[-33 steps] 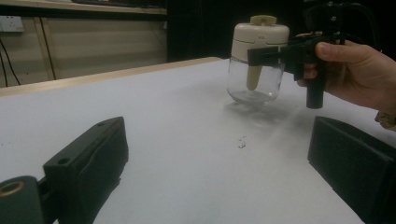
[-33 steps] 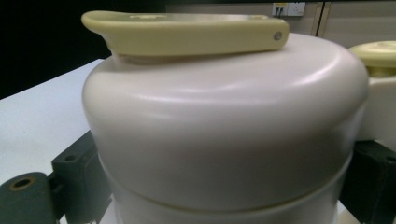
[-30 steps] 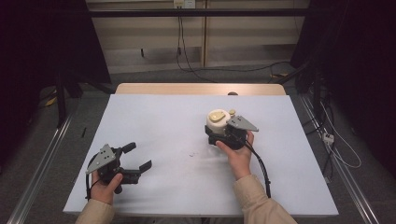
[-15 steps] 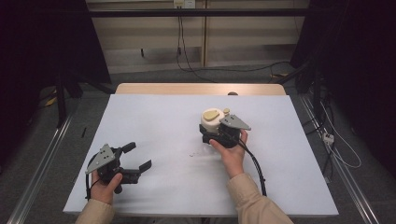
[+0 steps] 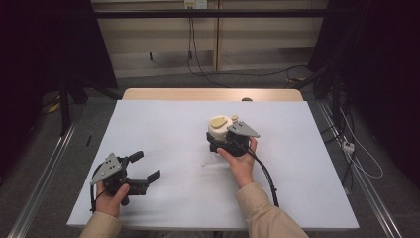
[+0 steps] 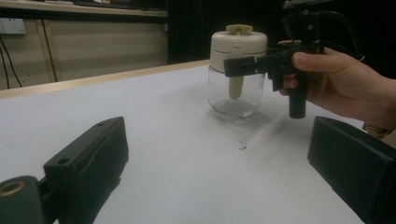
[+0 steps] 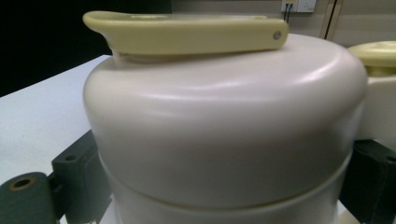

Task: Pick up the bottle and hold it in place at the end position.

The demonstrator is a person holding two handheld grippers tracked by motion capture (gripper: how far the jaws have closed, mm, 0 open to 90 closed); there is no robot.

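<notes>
A small jar [image 5: 219, 133] with a cream lid, a pale yellow handle on top [image 7: 187, 32] and a clear glass bowl [image 6: 232, 95] stands upright right of the table's middle. My right gripper [image 5: 221, 136] is shut on the jar's lid [image 7: 224, 130], one black jaw on each side, and the left gripper view shows a jaw lying across the lid's front [image 6: 247, 65]. Whether the bowl rests on the sheet or hangs just above it is unclear. My left gripper [image 5: 146, 166] is open and holds nothing near the front left, well apart from the jar.
A white sheet [image 5: 163, 124] covers the table, with a wooden strip [image 5: 213, 94] along the far edge. A tiny clear speck [image 5: 204, 162] lies just in front of the jar. The right gripper's black cable [image 5: 265, 176] trails toward the front edge.
The right gripper and the jar in it have shifted a little to the left. The left gripper has stayed where it was, open.
</notes>
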